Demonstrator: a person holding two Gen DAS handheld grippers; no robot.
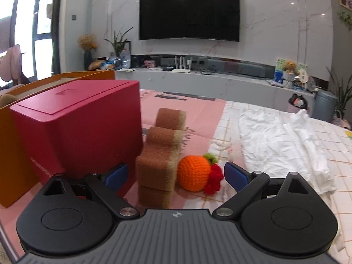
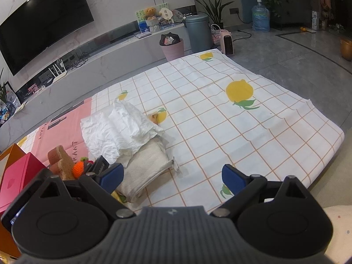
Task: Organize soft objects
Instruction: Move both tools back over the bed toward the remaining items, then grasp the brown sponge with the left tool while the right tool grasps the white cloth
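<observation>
On a mat spread across a living-room floor, the left gripper [image 1: 176, 176] hangs with its blue-padded jaws spread wide and empty, framing a wavy brown sponge [image 1: 162, 154] standing on edge and a crocheted orange [image 1: 193, 172] with a green leaf and red berries. The sponge stands just beside a magenta lidded box [image 1: 77, 125], which sits against an orange box [image 1: 13, 149]; the crocheted fruit rests on the pink part of the mat [image 1: 198, 110], touching or nearly touching the sponge's right side. Farther right lies a crumpled white cloth [image 1: 281, 136]. The right gripper [image 2: 172, 177] is likewise released, holding nothing, its jaws wide apart above the checked, lemon-printed section of the mat. From its camera, the white cloth [image 2: 116, 127] lies partly over a folded cream towel [image 2: 145, 165], whose near end reaches the gripper's left pad. A small brown item peeks out behind the cloth, too hidden to identify. A wall-mounted television [image 1: 189, 11] hangs behind the scene.
</observation>
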